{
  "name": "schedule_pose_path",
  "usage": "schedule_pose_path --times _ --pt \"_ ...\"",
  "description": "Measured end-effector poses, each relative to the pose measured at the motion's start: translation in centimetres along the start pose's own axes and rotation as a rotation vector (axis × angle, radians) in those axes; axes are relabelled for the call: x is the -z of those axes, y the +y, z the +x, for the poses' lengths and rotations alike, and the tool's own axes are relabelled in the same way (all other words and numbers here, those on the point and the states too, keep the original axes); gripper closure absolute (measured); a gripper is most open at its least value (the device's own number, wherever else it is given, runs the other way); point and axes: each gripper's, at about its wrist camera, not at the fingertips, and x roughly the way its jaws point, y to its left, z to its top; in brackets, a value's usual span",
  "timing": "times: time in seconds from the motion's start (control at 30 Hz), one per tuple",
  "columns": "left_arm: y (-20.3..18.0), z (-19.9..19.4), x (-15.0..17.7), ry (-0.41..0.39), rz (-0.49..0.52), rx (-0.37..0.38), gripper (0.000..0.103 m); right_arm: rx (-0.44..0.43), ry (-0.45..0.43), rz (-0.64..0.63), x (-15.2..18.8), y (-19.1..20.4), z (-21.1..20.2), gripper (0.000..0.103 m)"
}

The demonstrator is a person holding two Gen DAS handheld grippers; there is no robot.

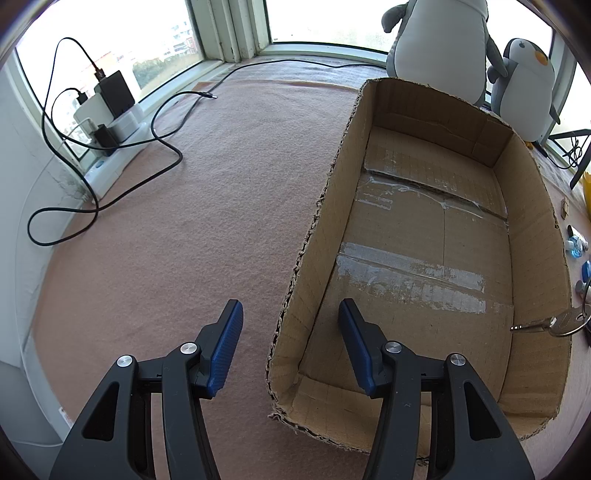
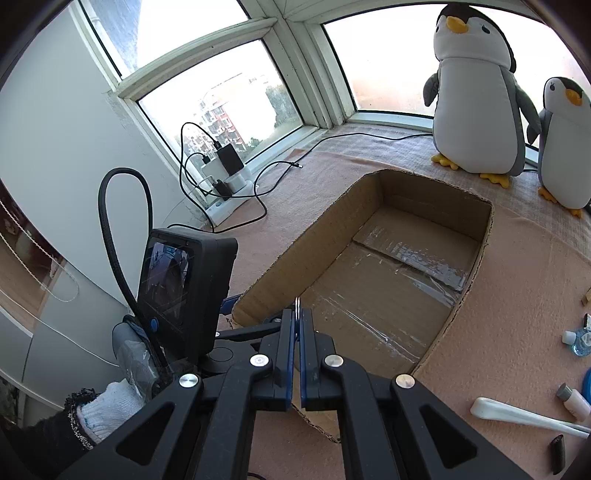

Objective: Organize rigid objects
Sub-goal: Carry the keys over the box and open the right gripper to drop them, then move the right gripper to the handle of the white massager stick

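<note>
The box (image 2: 388, 280) was bare inside, the right claw (image 2: 297, 314) was clamped on a key (image 1: 554, 323) over its near end, the left claw (image 1: 291, 332) stood apart straddling the wall, and bottles (image 2: 576, 341) and a spoon (image 2: 517, 415) lay outside.

light: bright daylight from windows (image 1: 325, 18) | glare: panes blown out | edges: fisheye bend, dark vignette

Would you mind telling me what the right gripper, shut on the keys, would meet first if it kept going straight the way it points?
Probably the taped floor of the open brown cardboard box: the right gripper holding the metal keys points down into it, nothing between. Depth is uncertain.
</note>
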Motion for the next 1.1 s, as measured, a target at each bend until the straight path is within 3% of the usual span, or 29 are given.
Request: schedule_pose_path --times 0.2,0.27,0.33,0.8,1.1 --pt "0.0 0.0 0.0 0.000 -0.001 0.000 0.050 -0.004 0.035 0.010 0.0 -0.4 0.9 0.099" --pt "0.0 0.0 0.0 0.000 -0.001 0.000 0.050 -0.003 0.047 0.013 0.0 -0.3 1.1 0.085" --pt "0.0 0.0 0.0 -0.001 0.000 0.000 0.050 0.014 0.044 0.012 0.2 -0.3 1.0 0.055" --pt "-0.1 -0.1 0.0 -0.001 0.003 -0.003 0.050 0.029 -0.001 0.073 0.9 -1.7 -0.9 0.054" --pt "-0.4 -0.1 0.0 -0.001 0.013 -0.013 0.050 0.052 -0.059 0.176 2.5 -5.1 -4.7 0.054"
